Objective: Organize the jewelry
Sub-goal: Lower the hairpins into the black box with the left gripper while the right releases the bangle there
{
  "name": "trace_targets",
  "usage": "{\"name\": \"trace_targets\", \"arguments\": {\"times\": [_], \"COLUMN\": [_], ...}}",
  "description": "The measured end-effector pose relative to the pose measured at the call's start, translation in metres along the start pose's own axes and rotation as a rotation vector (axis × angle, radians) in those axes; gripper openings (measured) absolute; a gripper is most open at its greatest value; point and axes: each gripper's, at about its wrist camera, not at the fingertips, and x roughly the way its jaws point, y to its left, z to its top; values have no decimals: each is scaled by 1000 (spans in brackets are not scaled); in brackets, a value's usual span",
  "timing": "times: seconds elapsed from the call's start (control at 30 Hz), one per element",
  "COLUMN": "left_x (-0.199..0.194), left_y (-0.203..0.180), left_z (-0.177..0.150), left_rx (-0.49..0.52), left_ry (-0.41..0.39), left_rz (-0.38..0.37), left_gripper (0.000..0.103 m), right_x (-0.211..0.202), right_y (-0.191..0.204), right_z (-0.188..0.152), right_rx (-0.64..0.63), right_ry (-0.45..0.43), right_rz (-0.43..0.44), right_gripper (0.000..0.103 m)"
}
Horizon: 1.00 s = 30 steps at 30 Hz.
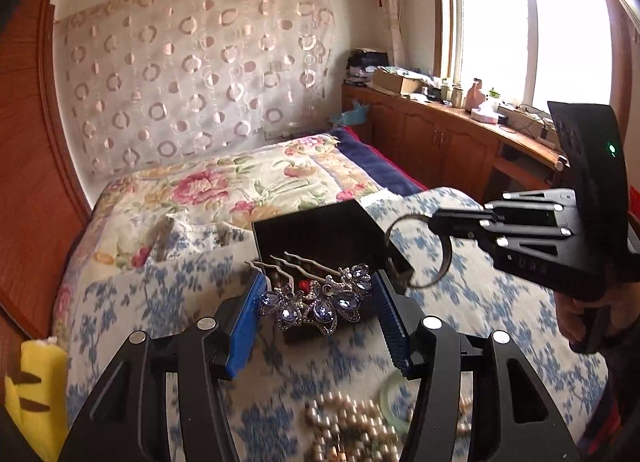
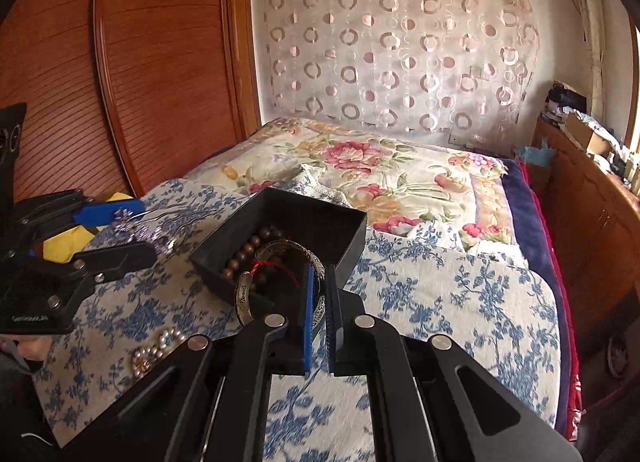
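A black jewelry box [image 1: 320, 229] [image 2: 320, 221] sits on the blue floral bedspread; brown wooden beads [image 2: 244, 254] with a red thread lie inside. My left gripper [image 1: 316, 302] is shut on a blue-jeweled hair comb [image 1: 320, 302] just in front of the box; the comb [image 2: 136, 227] also shows in the right wrist view. My right gripper [image 2: 320, 302] [image 1: 436, 221] is shut on a silver bangle [image 2: 246, 294] [image 1: 444, 258], held over the box's near right edge.
A pearl necklace [image 1: 352, 422] [image 2: 156, 346] and a pale green bangle [image 1: 392, 406] lie on the bedspread near me. A floral quilt [image 2: 380, 165] covers the far bed. A wooden cabinet [image 1: 440, 133] with clutter stands right, a wardrobe [image 2: 120, 61] left.
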Motion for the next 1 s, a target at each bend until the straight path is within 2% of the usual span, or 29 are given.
{"name": "trace_targets", "arguments": {"times": [0.27, 0.57, 0.9, 1.0], "left_x": [46, 87, 84, 75], "left_y": [5, 6, 17, 26], "left_z": [20, 23, 22, 19], "left_rx": [7, 16, -2, -12], "left_ry": [43, 78, 73, 72], "left_rz": [8, -8, -6, 10], "left_gripper": [52, 52, 60, 66], "right_x": [16, 28, 38, 43], "right_y": [-16, -26, -23, -17], "right_z": [10, 14, 24, 27], "right_rx": [14, 15, -6, -17], "right_ry": [-4, 16, 26, 33], "right_rz": [20, 18, 23, 32], "right_gripper": [6, 6, 6, 6]}}
